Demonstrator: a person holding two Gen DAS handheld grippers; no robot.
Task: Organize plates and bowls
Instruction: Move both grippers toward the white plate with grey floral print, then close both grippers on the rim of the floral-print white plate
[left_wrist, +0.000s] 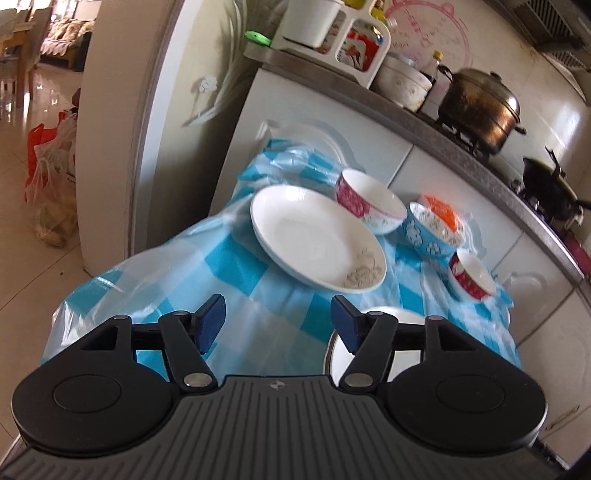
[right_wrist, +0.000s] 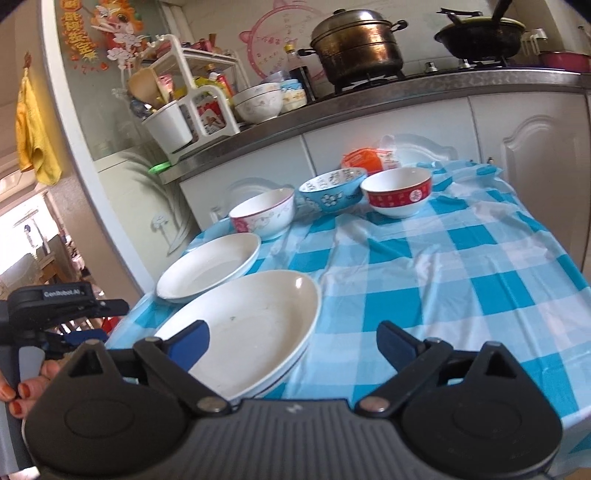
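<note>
Both tongs were wide apart and held nothing. Right gripper (right_wrist: 293, 345) hung just over the near white plate (right_wrist: 255, 325) — its left blue pad (right_wrist: 188, 341) was above the plate's near rim, and its right pad was over bare checked tablecloth (right_wrist: 443, 266). Left gripper (left_wrist: 277, 325) hung over the cloth too, with a white dish partly hidden behind its right finger.

Past the near plate lay a second white plate (right_wrist: 210, 267), just beside it. Then came three bowls in a row near the cupboards — a pink-patterned bowl (right_wrist: 264, 214), a blue flowered bowl (right_wrist: 332, 190) and a red-banded bowl (right_wrist: 397, 192). An orange packet (right_wrist: 360, 160) sat behind them. Up on the counter were a steamer pot (right_wrist: 356, 44) and a black wok (right_wrist: 480, 33).

These plates looked hard, smooth and easy to break, so I think they would slip. Best place to pinch seemed to be the raised rim, squeezing gently, since the flat middle gave nothing to grab.
</note>
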